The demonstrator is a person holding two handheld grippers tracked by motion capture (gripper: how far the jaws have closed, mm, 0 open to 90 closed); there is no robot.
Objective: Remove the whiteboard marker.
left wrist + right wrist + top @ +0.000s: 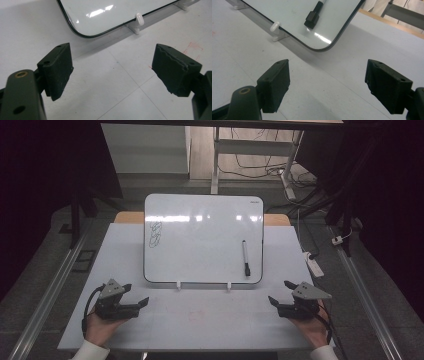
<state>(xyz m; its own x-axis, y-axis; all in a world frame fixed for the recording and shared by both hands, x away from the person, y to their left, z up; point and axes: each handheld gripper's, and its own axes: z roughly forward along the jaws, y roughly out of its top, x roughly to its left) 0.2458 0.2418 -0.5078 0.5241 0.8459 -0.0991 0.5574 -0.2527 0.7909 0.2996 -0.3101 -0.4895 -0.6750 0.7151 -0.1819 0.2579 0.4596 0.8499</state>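
From the high view, a white rectangular whiteboard with a thin dark rim (203,238) stands tilted on two small white plastic feet (177,285) near the middle of the pale grey table top (200,320). A black-capped white marker pen (245,258) rests on the board's lower right part, and dark looping scribbles (155,234) sit by its left edge. The left gripper (137,294) lies near the table's front left, the right gripper (280,292) near the front right, each just below a bottom corner of the board and well apart from the other. A wide bare strip of table runs between them, in front of the board's bottom edge.

In the left gripper view, the black jaws stand wide apart with nothing between them; the board's rounded corner (82,31) lies ahead, bare table before it.

In the right gripper view, the jaws likewise gape wide and hold nothing. The board's other rounded corner (322,46) and the marker's black cap (312,18) lie ahead, apart from the jaws.
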